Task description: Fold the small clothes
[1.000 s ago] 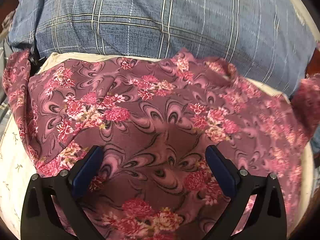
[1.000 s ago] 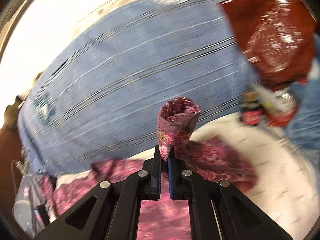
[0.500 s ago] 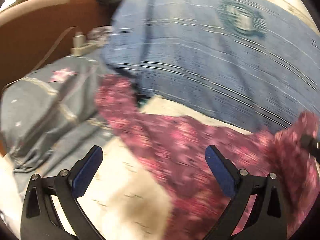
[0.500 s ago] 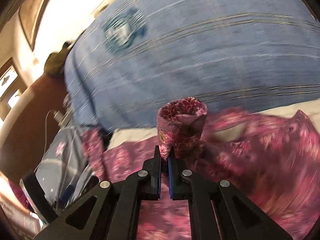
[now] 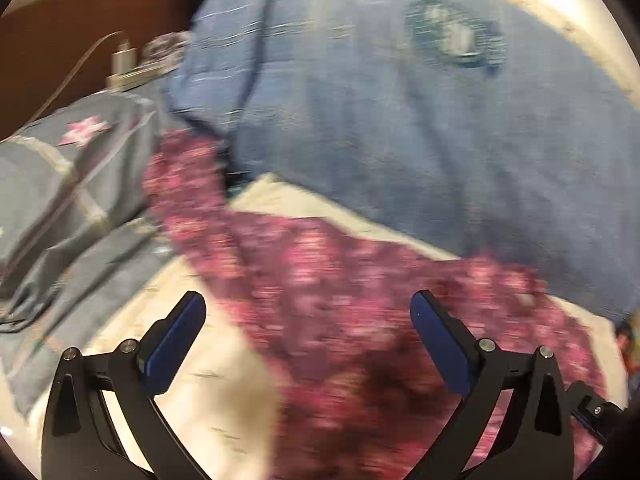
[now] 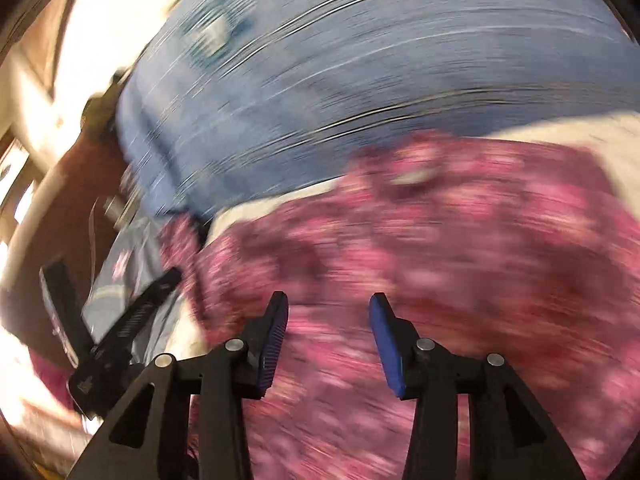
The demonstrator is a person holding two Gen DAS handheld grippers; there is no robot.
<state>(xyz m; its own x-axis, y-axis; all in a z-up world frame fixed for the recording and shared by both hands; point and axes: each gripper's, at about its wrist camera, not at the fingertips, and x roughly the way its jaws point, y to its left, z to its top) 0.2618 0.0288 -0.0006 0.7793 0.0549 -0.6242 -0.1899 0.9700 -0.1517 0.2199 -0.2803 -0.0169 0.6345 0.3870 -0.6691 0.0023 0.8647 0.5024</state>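
Note:
A maroon garment with pink flowers (image 5: pixel 320 288) lies spread on the cream bed sheet (image 5: pixel 224 392), blurred by motion. My left gripper (image 5: pixel 306 320) is open and empty above its left part. In the right wrist view the same garment (image 6: pixel 440 248) fills the lower half. My right gripper (image 6: pixel 328 320) is open above it, nothing between its blue pads. The left gripper's black frame (image 6: pixel 120 320) shows at the left of the right wrist view.
A large blue plaid pillow (image 5: pixel 400 120) lies behind the garment. Grey-blue bedding with a pink star (image 5: pixel 72 168) is at the left. A white charger and cable (image 5: pixel 124 60) sit by the brown headboard (image 5: pixel 60 32).
My right gripper has opened and let go of the garment fold it held. Both grippers have swung left over the garment; the left stayed open.

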